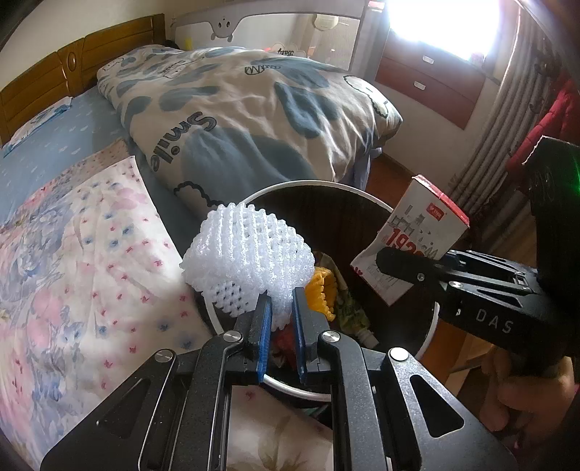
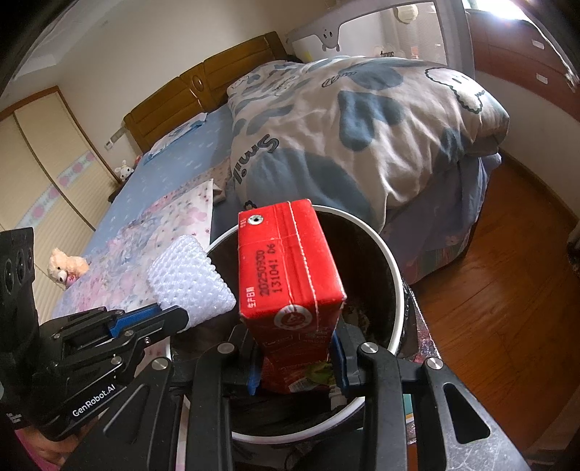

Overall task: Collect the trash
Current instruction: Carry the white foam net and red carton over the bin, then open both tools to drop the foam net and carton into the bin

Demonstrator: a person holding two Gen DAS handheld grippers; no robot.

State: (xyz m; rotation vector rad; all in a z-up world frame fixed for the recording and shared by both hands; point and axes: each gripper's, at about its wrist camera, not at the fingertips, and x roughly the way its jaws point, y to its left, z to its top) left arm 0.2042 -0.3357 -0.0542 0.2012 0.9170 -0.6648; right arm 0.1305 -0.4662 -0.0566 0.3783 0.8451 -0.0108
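Daylit, fairly bright. Blown-out white glare from the window (image 1: 438, 29) at upper right of the left wrist view. Deep shadow inside the trash bin (image 2: 393, 268). Heavy fisheye bending and dark vignetting at all corners. Mild softness on the quilt (image 1: 246, 108).

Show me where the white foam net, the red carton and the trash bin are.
white foam net (image 1: 250, 250), left wrist view, its bulging middle.
red carton (image 2: 290, 268), right wrist view, its red date-stamped face.
trash bin (image 2: 393, 261), right wrist view, its white rim.
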